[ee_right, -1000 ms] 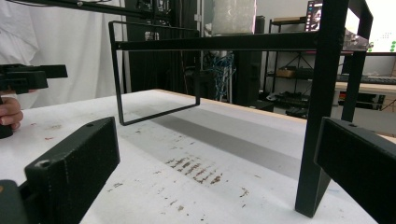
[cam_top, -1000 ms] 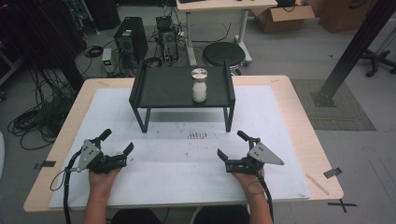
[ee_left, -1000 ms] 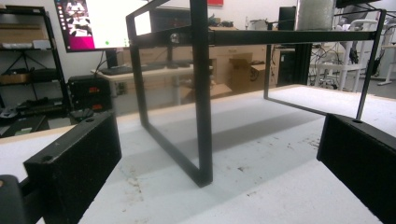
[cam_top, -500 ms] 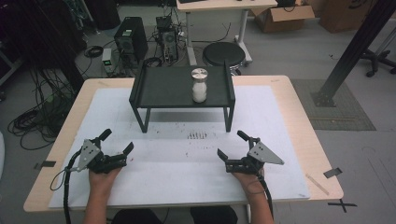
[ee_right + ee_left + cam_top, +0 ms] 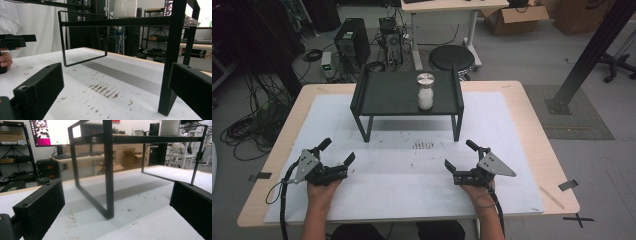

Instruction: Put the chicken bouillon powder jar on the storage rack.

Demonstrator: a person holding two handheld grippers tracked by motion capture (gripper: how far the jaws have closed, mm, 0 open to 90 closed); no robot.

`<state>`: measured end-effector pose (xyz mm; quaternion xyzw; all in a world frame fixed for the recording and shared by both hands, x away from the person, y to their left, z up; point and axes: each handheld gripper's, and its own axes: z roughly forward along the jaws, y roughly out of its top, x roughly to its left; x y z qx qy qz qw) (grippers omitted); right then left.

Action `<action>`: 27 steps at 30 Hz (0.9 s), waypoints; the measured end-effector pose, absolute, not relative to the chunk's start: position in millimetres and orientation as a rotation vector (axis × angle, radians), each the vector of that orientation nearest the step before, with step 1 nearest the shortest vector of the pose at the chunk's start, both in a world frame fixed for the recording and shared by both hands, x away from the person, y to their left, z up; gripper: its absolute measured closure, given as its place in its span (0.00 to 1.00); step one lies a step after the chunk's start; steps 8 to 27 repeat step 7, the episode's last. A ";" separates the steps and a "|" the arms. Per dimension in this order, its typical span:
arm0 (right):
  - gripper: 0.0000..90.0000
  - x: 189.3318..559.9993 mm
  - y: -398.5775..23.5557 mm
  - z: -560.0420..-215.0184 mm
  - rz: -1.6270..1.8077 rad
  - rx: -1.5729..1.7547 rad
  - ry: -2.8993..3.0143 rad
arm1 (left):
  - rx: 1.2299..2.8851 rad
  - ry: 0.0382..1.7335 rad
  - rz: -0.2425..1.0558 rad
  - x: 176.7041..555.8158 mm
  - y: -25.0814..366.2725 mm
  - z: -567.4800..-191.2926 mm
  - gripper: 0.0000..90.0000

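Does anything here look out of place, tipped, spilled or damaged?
Nothing stands out. The jar stands upright on the black shelf, and both grippers, left and right, rest open on the white mat, which shows only small dark scuff marks.

Jar [image 5: 125, 8] top beyond right gripper view's edge

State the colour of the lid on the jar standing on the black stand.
Silver, a shiny metal lid on the jar; the high view shows it best.

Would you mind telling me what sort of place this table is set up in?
Probably a lab or workshop: a desktop computer tower and tangled cables sit on the floor, and a monitor stands on a desk behind.
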<state>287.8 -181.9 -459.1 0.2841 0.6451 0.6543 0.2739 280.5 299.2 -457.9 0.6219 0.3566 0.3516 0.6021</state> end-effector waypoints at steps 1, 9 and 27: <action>0.00 287.8 -181.8 -459.2 1.760 0.764 1.736 | 1.440 0.826 0.814 280.5 299.2 -457.9 0.00; 0.00 287.8 -181.9 -459.1 1.760 0.763 1.735 | 1.440 0.825 0.813 280.4 299.1 -457.9 0.00; 0.00 287.8 -181.9 -459.1 1.760 0.763 1.735 | 1.440 0.825 0.813 280.4 299.1 -457.9 0.00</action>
